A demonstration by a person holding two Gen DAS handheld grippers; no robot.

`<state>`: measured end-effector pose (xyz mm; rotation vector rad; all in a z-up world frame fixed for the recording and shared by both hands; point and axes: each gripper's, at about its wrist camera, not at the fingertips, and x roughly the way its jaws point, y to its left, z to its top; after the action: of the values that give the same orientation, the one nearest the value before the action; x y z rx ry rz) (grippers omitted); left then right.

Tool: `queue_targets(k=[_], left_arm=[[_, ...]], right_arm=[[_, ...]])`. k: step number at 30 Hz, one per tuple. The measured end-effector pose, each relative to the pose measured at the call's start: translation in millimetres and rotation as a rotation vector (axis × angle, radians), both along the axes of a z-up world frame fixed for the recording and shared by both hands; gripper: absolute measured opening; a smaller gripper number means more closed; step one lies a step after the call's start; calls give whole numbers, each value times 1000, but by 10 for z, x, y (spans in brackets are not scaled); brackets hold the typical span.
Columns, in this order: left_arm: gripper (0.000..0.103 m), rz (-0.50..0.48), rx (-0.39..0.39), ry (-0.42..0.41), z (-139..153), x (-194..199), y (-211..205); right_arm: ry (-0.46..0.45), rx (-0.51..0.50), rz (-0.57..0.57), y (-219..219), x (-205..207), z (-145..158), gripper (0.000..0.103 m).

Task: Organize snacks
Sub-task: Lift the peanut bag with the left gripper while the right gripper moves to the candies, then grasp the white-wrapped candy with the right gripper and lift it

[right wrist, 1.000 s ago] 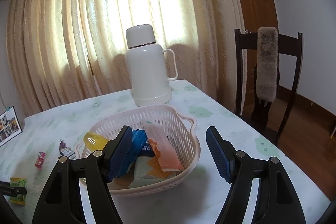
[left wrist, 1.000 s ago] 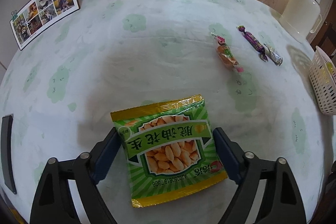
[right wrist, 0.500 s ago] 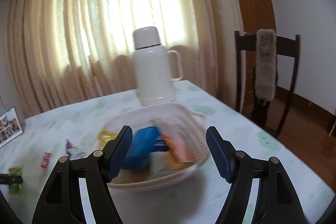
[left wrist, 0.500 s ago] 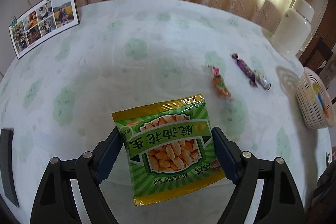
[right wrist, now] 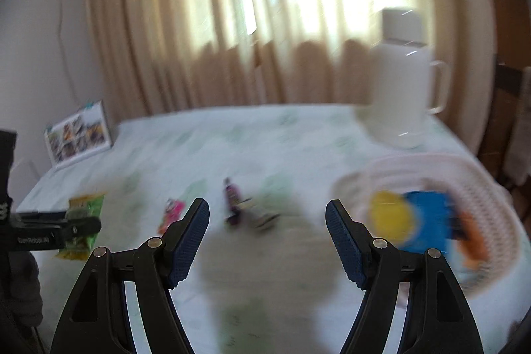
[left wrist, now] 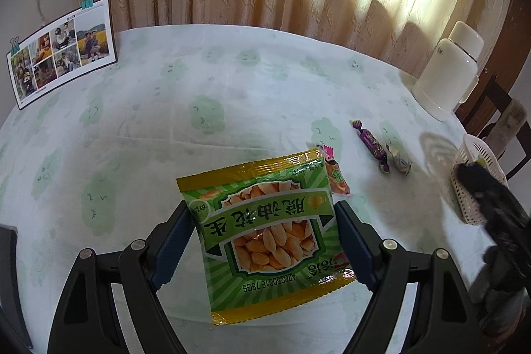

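Observation:
My left gripper [left wrist: 264, 223] is shut on a green and yellow peanut packet [left wrist: 268, 228] and holds it above the table. It also shows in the right wrist view [right wrist: 81, 221]. My right gripper [right wrist: 267, 224] is open and empty, above the table left of the pink basket [right wrist: 491, 198]. The basket [left wrist: 471, 188] holds yellow, blue and orange snacks. An orange-pink candy [left wrist: 335, 175], a purple candy [left wrist: 371, 143] and a silver candy [left wrist: 400, 160] lie on the tablecloth. The right wrist view is blurred.
A white thermos jug [left wrist: 448, 72] stands at the far right of the table. A photo card [left wrist: 61, 50] stands at the far left edge. A dark chair [left wrist: 497, 108] is behind the basket. Curtains hang behind the table.
My left gripper has lifted the peanut packet off the table and risen. My right gripper has swung left, away from the basket toward the candies.

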<state>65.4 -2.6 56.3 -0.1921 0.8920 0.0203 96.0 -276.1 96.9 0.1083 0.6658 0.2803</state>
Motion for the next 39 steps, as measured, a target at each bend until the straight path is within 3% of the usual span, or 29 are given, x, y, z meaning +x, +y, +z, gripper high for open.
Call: queue_targets(k=[3,8,17,24,30,39], left_arm=[[81,-1,-8,2,-19,9,15],[80,-9,-29,18,-67,34,43],[81,-19,-41,17,-78,36,65],[81,-19,-40,30,-108,51,53],[81,-21,-42,38,-132,66,56],[81,-27,-50,47,-167,77,55]], right_arm=[[73,-30,67,166,223,-168,60],[188,-62,120,317,569,-478,49],[260,-99,139,398,909,-705,46],[260,-118,141,419,890,-724,31],[241,-54,105,306,830,-640,22],[182,68,66,147,644,-385,20]])
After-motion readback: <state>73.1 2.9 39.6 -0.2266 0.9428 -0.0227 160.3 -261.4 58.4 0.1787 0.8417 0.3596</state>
